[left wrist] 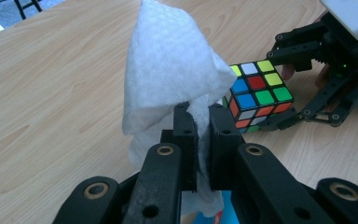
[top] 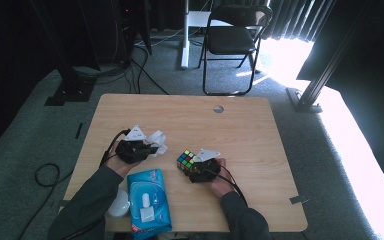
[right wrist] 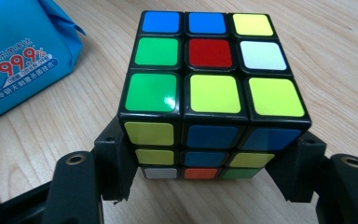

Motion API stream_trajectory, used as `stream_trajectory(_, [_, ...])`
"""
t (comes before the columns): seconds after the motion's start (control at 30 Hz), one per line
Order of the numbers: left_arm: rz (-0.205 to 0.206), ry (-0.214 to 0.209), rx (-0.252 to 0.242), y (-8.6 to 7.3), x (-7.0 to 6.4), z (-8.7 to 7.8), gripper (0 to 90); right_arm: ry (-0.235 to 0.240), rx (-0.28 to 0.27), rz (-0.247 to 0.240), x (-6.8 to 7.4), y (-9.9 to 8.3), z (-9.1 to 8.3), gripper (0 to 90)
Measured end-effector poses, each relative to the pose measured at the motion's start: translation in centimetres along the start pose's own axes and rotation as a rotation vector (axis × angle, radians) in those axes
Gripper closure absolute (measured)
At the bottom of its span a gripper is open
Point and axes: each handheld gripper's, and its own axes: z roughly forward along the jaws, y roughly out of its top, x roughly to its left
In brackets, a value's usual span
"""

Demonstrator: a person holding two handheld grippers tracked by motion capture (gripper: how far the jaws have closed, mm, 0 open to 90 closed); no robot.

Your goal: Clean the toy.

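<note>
A scrambled puzzle cube [top: 184,159] stands on the wooden table [top: 240,125], near its middle front. My right gripper [right wrist: 205,163] is shut on the puzzle cube [right wrist: 209,88], one jaw against each side of its lower layers. From the left gripper view the puzzle cube [left wrist: 256,93] sits to the right with the right gripper [left wrist: 279,88] around it. My left gripper [left wrist: 202,140] is shut on a white wet wipe [left wrist: 172,79] that stands up in a peak above the jaws. In the high view the left gripper [top: 152,148] holds the wet wipe [top: 157,140] a short way left of the cube.
A blue pack of wet wipes [top: 148,200] lies at the table's front edge between my forearms, and its corner [right wrist: 23,51] shows left of the cube. A white round object [top: 119,202] sits beside the pack. A folding chair [top: 232,40] stands beyond the table.
</note>
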Motion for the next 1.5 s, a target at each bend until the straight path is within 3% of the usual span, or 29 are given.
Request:
stream_trajectory(0.37, [0.022, -0.017, 0.007, 0.7, -0.7, 1.1, 84.2, 0.011, -0.007, -0.013, 0.4, 1.0, -0.2, 34.0])
stream_trajectory(0.53, [0.050, -0.016, 0.031, 1.4, -1.4, 1.9, 84.1, 0.015, -0.014, -0.022, 0.8, 1.5, -0.3, 34.0])
stream_trajectory(1.03, [0.078, -0.047, 0.075, 1.7, -2.6, 3.9, 84.2, 0.013, -0.039, -0.029, 1.3, 2.0, -0.5, 34.0])
stream_trajectory(1.37, [0.065, -0.045, 0.071, 1.8, -2.8, 4.5, 84.2, 0.021, -0.039, -0.041, 1.6, 2.2, -0.4, 34.0])
stream_trajectory(1.5, [0.085, -0.063, 0.070, 2.0, -3.5, 4.6, 84.2, 0.014, -0.036, -0.039, 1.6, 2.1, -0.4, 34.0])
